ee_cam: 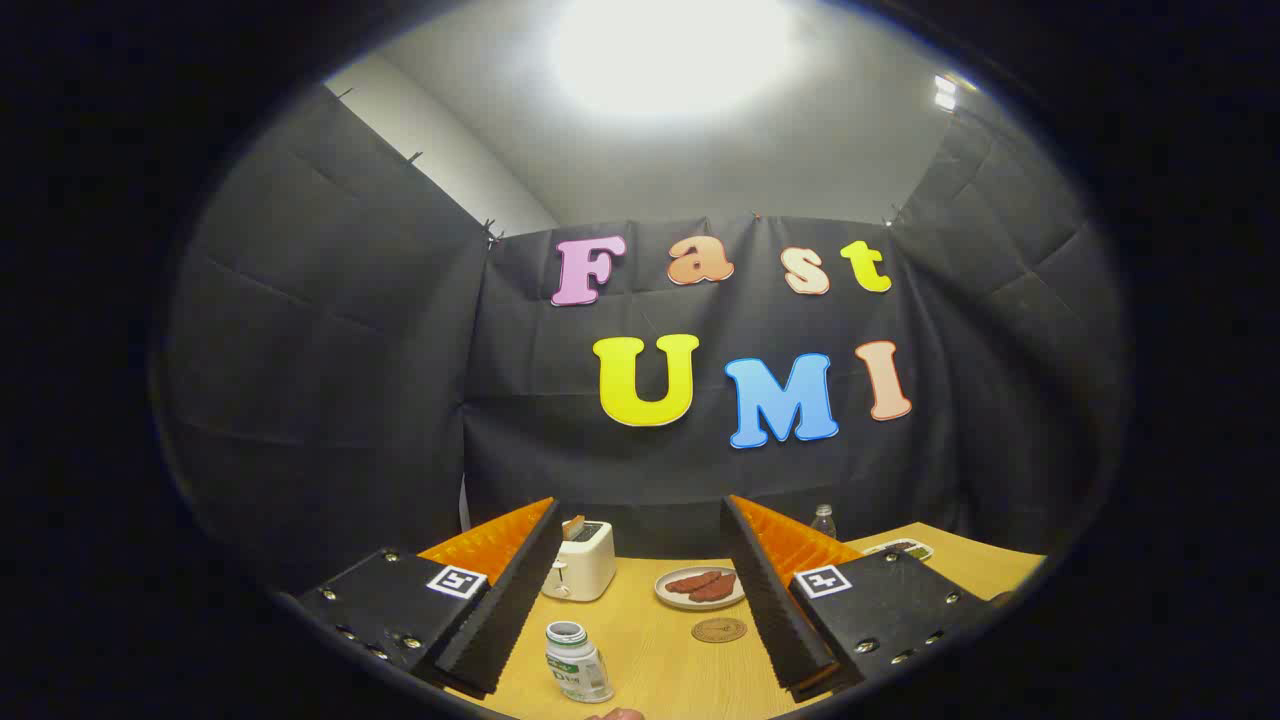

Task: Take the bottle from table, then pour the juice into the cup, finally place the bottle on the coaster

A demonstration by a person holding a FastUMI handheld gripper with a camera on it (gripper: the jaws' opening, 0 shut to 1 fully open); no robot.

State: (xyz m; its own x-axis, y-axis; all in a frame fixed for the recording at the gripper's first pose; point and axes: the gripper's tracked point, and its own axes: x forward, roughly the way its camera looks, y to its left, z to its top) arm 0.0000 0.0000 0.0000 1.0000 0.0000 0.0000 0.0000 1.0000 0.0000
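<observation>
I judge nothing done yet: my gripper (640,600) hangs with its fingers spread wide and empty, the bottle (577,661) stands untouched on the table (660,670) between them, the coaster (719,630) lies bare just beyond, and I spot no cup.

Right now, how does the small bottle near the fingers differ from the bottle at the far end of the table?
The near bottle looks white and opaque with a green label, and has no cap on; the far bottle looks clear. The near bottle stands between the open gripper's fingers; the far bottle stands beyond them, partly hidden by one finger. Both are upright on the wooden table.
</observation>
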